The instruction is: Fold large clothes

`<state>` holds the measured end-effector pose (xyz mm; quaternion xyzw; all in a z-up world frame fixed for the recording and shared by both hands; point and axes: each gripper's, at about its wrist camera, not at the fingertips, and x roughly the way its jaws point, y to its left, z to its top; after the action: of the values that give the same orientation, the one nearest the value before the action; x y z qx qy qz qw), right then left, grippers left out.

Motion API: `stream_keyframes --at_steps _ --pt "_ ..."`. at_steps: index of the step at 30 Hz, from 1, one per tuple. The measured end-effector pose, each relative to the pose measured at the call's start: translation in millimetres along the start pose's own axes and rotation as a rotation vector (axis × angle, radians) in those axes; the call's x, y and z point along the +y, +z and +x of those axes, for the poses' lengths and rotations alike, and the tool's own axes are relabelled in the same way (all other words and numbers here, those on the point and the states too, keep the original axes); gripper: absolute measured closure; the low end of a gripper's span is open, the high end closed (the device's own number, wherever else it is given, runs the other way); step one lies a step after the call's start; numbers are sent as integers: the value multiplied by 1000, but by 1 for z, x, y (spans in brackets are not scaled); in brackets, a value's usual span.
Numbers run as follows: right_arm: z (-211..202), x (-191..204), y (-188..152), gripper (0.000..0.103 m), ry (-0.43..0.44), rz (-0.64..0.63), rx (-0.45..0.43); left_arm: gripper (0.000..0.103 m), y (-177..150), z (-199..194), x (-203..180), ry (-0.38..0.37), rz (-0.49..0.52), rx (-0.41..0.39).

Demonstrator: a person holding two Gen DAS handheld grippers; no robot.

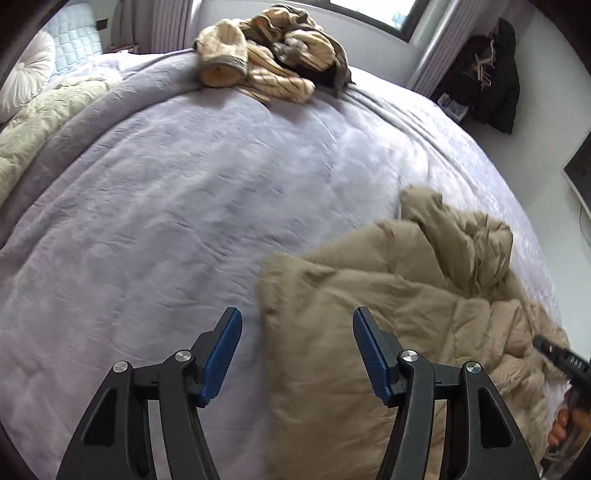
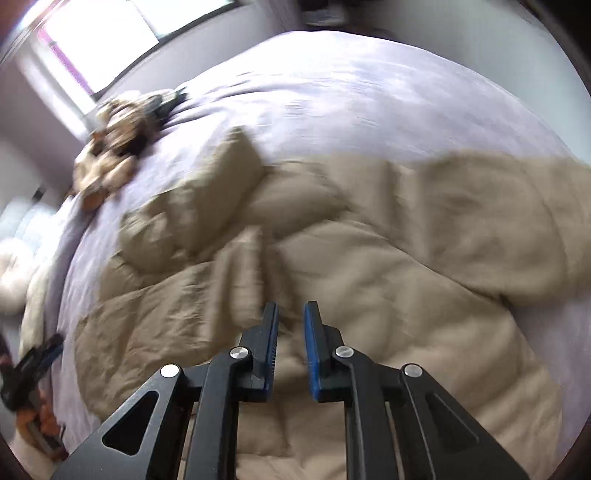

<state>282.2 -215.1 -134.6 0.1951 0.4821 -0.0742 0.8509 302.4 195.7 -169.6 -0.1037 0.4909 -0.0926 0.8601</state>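
I am holding my left gripper (image 1: 297, 325) above the bed with its blue pads spread wide and nothing between them. The left finger is hanging over bare lilac bedspread (image 1: 166, 206), the right one over the near corner of the tan puffer coat (image 1: 388, 306). In the left wrist view the coat is lying in the right, near part of the bed, crumpled, with a bunched ridge rising at its far end toward the bed's right edge.

My right gripper (image 2: 291, 317) is hovering over the middle of the coat (image 2: 369, 258), its pads standing a narrow gap apart with no cloth caught between them; this view is blurred. Here the coat's long axis is running across the frame, left to right, one sleeve-like lobe reaching out to the far right and a folded flap pointing up toward the far side of the bed.

A wide stretch of bedspread is lying open beyond the coat and to its left. A heap of striped beige clothes (image 1: 266, 55) is sitting at the far edge of the bed under the window (image 1: 373, 11), well apart from the coat. A cream quilt (image 1: 44, 122) is bunching along the bed's left side, and a dark garment (image 1: 484, 81) is hanging by the wall on the right.
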Motion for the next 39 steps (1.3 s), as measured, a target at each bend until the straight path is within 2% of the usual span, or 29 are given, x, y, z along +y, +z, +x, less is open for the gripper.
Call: stream_keyframes --at_steps 2,4,7,8,10,13,18,20,21,23,25,27,28,31,37,38,39 --pt "14 18 8 88 33 -86 11 40 -5 14 -7 21 -12 3" --pt "28 24 7 88 17 -133 23 40 -12 30 -7 61 -35 20" --pt "52 15 0 88 -49 -154 57 35 -21 50 2 50 -87 35" --pt "58 7 -2 93 -63 -144 62 35 -23 53 4 42 -97 34" --pt "66 -6 -5 94 -66 -122 52 35 -25 57 3 42 -98 36" --pt "60 -16 -7 94 -59 -103 35 35 -25 57 1 58 -82 37" --pt "37 -23 -18 94 -157 -175 23 35 -15 42 -2 106 -72 46" --pt "22 -31 -21 92 -158 -158 22 35 -13 26 -9 138 -33 32" --pt "15 -34 -22 88 -154 -145 21 35 -12 20 -12 142 -15 28" --pt "1 -41 -23 88 -139 -103 25 35 -14 5 -26 144 29 27" --pt "-12 -50 -28 84 -109 -53 40 35 -20 -7 -42 136 61 37" --pt "-24 -59 -35 63 -80 -1 63 35 -28 -15 -59 126 86 52" --pt "-28 -63 -39 60 -69 19 71 35 -34 -19 -70 115 95 62" --pt "-45 -76 -54 57 -34 77 92 35 -57 -23 -105 75 118 113" --pt "-66 -105 -77 40 15 162 132 33 -100 -26 -173 19 173 176" --pt "-71 -112 -81 37 19 174 134 26 -105 -26 -181 14 183 182" --pt "-74 -118 -83 34 20 183 134 5 -112 -27 -193 12 194 186"
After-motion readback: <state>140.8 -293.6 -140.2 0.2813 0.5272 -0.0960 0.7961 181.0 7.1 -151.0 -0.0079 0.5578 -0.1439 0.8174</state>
